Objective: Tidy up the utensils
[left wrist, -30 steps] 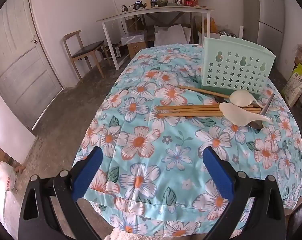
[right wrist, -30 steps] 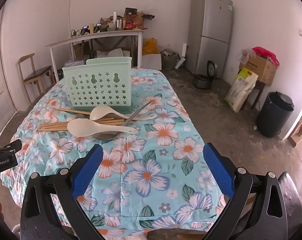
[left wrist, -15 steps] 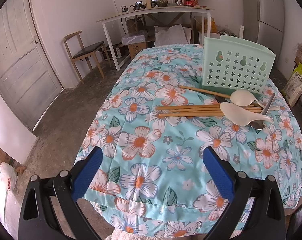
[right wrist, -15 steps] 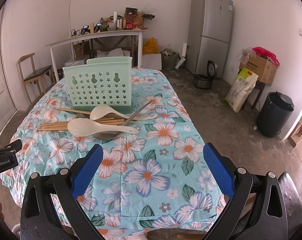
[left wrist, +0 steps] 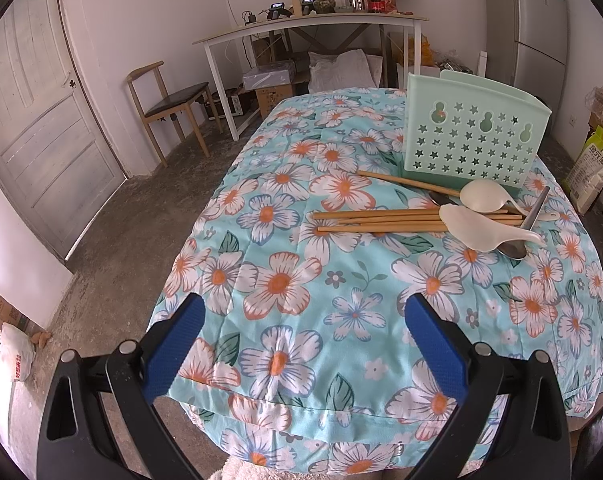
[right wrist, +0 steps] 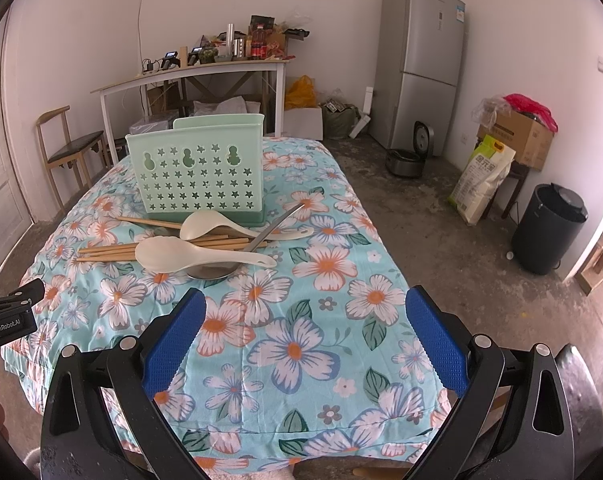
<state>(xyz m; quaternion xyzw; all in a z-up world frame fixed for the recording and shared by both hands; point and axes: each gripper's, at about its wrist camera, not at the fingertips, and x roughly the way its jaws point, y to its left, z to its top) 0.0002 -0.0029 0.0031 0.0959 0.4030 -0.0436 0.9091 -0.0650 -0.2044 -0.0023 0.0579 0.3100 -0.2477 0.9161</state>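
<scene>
Blue ribbed pads line the two fingers of the left gripper (left wrist: 303,334), which hangs spread wide with nothing between its jaws, over the near edge of a table covered in a turquoise floral cloth (left wrist: 277,280). The right gripper (right wrist: 303,334) is likewise released and empty, its black arms framing the same cloth from the table's other near corner. In the right wrist view the black body of the left gripper shows at the far left edge.

Ahead of both grippers, well apart from the fingers, the utensils lie in a loose pile on the cloth. From the left gripper the pile sits ahead and to the right; from the right gripper, ahead and to the left. A bundle of wooden chopsticks (left wrist: 381,220) lies roughly crosswise, with one more chopstick angled beyond it. Two cream plastic spoons (right wrist: 197,256) rest on top of the chopsticks, the nearer one covering part of a metal spoon (right wrist: 253,246) whose bowl touches the cloth and whose handle slants away.

Just beyond the pile stands a pale green plastic utensil holder (right wrist: 199,172), upright, its front wall pierced with star and gourd-shaped holes. What it holds inside cannot be seen.

Farther off are a white side table (right wrist: 189,76) crowded with objects, a wooden chair (left wrist: 169,104), a grey refrigerator (right wrist: 421,64) and a dark bin (right wrist: 549,228).
</scene>
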